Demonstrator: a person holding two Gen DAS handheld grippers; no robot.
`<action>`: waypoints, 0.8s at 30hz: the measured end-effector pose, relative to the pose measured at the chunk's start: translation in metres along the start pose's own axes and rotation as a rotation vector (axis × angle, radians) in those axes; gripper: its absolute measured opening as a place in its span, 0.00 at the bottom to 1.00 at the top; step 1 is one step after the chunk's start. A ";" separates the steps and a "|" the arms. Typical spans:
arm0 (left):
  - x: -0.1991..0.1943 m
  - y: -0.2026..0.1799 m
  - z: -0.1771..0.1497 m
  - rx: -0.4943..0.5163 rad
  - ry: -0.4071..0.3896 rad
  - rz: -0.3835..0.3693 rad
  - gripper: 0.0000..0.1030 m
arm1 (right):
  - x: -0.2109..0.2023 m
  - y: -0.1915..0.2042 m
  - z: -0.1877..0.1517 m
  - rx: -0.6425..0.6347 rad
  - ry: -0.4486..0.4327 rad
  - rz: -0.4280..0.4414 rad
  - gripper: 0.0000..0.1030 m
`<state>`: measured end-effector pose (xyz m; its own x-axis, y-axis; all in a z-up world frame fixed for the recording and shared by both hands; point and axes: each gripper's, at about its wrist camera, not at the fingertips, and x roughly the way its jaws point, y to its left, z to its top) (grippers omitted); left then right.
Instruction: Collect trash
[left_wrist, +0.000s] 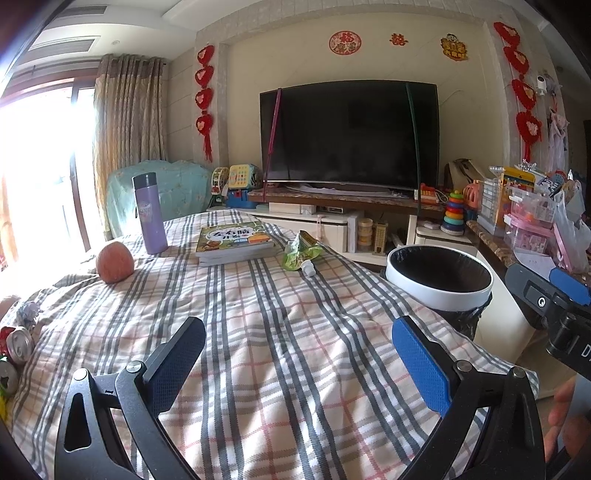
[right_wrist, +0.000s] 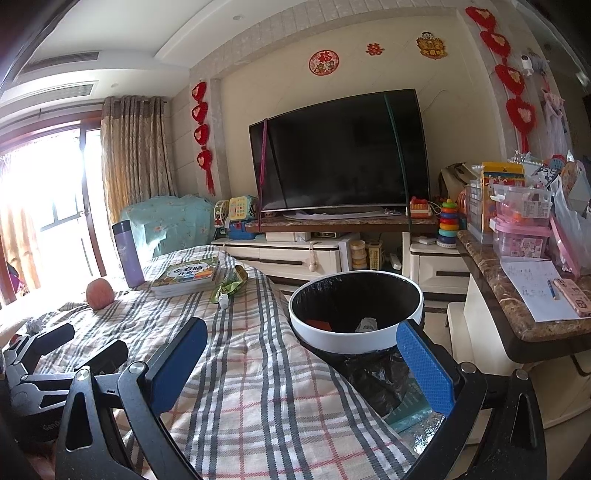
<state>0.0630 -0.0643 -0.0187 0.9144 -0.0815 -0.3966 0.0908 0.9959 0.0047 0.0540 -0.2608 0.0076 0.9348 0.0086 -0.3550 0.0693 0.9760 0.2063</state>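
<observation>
Both the left gripper (left_wrist: 299, 360) and the right gripper (right_wrist: 301, 363) are being held with jaws spread wide, empty, above the checked tabletop (left_wrist: 258, 332) beside the trash bin (right_wrist: 354, 314).

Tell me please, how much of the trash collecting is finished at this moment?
Partly done: the bin already holds a few scraps, a red one and a pale one. Nothing is in hand: the left tongs and right tongs are both open and empty over the checked cloth. Left: the green wrapper beside the books, plus cans and crumpled paper at the left edge.
</observation>
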 end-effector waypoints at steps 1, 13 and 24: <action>0.000 0.000 0.000 0.001 0.001 -0.001 0.99 | 0.000 0.000 0.000 0.000 -0.001 0.001 1.00; 0.001 0.000 -0.001 -0.001 0.008 -0.006 0.99 | 0.000 0.001 0.000 0.001 -0.001 0.004 1.00; 0.003 0.003 0.000 -0.009 0.021 -0.015 0.99 | 0.001 0.005 -0.001 0.001 0.009 0.008 1.00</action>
<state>0.0662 -0.0613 -0.0201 0.9044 -0.0958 -0.4158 0.1010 0.9948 -0.0095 0.0547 -0.2555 0.0074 0.9322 0.0185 -0.3616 0.0620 0.9758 0.2097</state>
